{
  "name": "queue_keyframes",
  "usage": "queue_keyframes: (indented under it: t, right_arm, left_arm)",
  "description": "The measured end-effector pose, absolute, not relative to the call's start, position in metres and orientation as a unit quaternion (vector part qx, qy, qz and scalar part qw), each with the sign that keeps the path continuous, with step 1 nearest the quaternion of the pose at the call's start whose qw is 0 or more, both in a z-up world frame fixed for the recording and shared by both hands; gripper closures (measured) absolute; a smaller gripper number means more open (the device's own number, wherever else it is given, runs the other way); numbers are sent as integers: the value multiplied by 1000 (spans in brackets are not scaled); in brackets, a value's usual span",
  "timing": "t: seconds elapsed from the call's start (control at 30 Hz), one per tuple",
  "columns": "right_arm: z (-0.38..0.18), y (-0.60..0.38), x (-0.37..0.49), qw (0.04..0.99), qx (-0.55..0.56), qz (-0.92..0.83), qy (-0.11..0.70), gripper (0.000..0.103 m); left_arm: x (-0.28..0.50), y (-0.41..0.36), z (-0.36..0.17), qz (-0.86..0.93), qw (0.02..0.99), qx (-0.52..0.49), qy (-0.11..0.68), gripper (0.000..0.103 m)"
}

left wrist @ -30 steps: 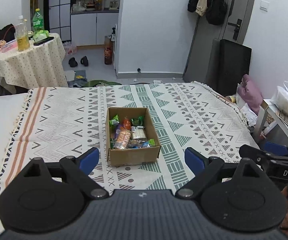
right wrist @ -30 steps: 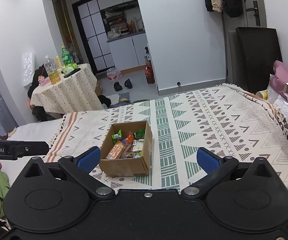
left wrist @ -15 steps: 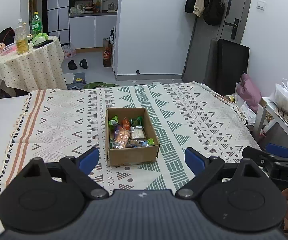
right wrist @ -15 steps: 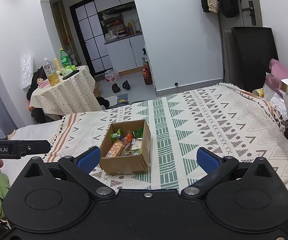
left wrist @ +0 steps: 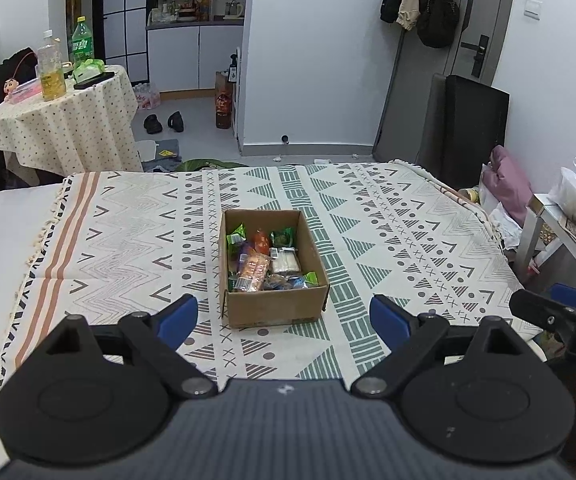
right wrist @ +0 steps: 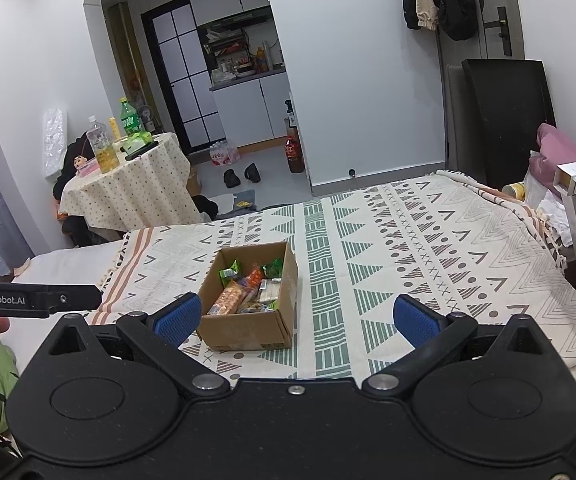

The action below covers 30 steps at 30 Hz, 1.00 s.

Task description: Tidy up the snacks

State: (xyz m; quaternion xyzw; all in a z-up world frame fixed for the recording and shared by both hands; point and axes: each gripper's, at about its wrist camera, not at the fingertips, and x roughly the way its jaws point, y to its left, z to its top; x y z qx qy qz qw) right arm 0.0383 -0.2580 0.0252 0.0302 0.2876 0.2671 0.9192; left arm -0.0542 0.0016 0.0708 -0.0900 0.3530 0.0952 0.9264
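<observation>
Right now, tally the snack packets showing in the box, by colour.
Green packets: 3
Orange packets: 2
White packet: 1
Total: 6 clearly showing in the box; a few more lie half buried and I cannot count them.

My left wrist camera looks forward over its spread blue pads, square on to the cardboard box [left wrist: 274, 268] from the near edge of the patterned blanket [left wrist: 388, 220]. My right wrist camera faces the same way from further right, so the box [right wrist: 248, 300] sits left of centre. Both share the round table [right wrist: 128, 188].
</observation>
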Motion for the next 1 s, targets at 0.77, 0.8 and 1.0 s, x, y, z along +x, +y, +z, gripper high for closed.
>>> queue_keyframes:
  t: [0.77,0.8,1.0]
  right_arm:
    - [24,-254,34,918,26,270,288,0]
    - [25,-254,35,918,26,270,288,0]
    - [24,-255,33,919,27,267,288,0]
  left_arm:
    - [-57,-1,73,101,930,-80,343,10]
    - [-57,-1,73,101,930,-80,343,10]
    - [-58,-1,72,107,930,-78,342,10]
